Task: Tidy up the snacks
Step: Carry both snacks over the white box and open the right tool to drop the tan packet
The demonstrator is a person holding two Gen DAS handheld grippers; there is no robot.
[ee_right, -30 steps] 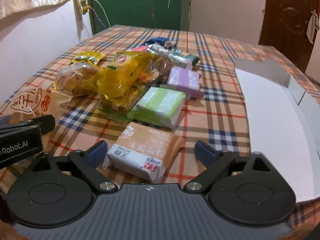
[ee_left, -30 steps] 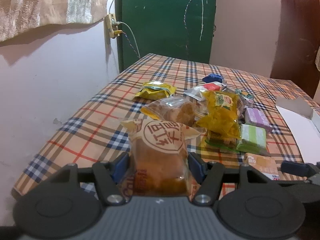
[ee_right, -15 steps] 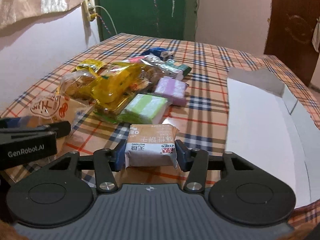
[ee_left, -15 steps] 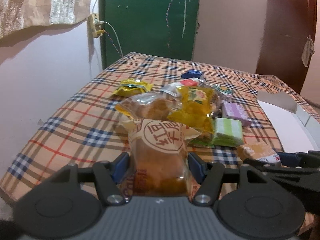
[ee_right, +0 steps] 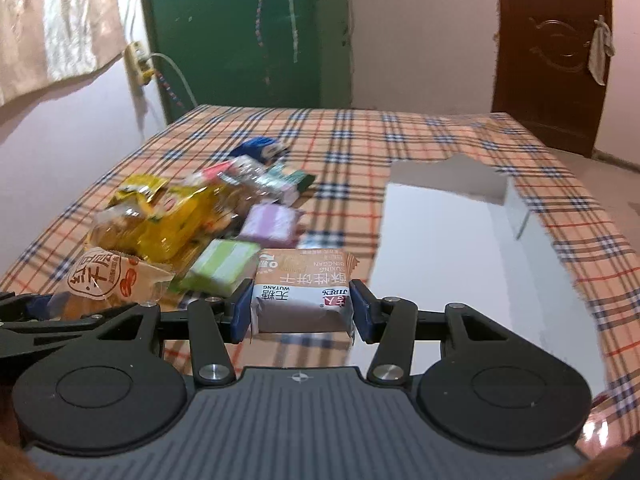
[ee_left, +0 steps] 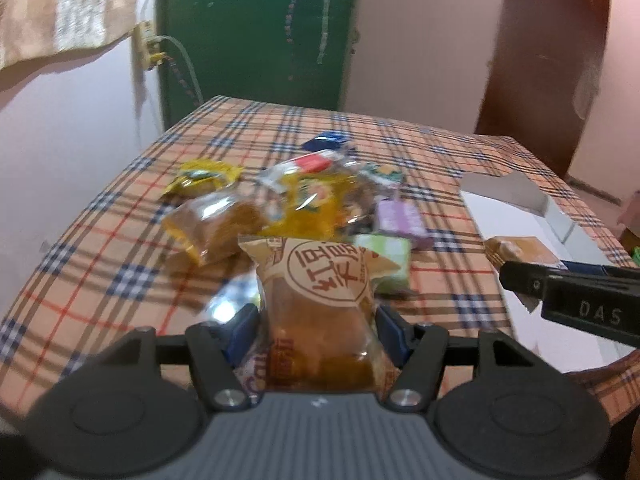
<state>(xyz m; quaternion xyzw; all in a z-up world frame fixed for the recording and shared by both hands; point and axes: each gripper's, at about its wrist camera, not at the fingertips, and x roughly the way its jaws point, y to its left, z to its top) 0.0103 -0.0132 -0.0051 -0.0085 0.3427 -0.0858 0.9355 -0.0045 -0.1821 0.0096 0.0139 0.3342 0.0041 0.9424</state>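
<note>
My left gripper point(ee_left: 316, 330) is shut on a brown bread bag point(ee_left: 320, 304) with a round red stamp and holds it above the plaid table. The bag also shows in the right wrist view point(ee_right: 106, 280). My right gripper point(ee_right: 300, 312) is shut on an orange biscuit pack point(ee_right: 302, 294) and holds it lifted near the left edge of the white box point(ee_right: 460, 256). The pack also shows in the left wrist view point(ee_left: 520, 254). A pile of snacks point(ee_right: 188, 220) lies mid-table, with a green pack point(ee_right: 222, 266) and a purple pack point(ee_right: 272, 224).
The plaid table point(ee_right: 352, 140) meets a pink wall on the left and a green door point(ee_right: 248, 28) behind. A brown door point(ee_right: 552, 48) stands at the right. The white box point(ee_left: 532, 216) is open and shallow, on the table's right side.
My right gripper closed on the orange biscuit pack and lifted it toward the white box. My left gripper rose and swung right with the bread bag.
</note>
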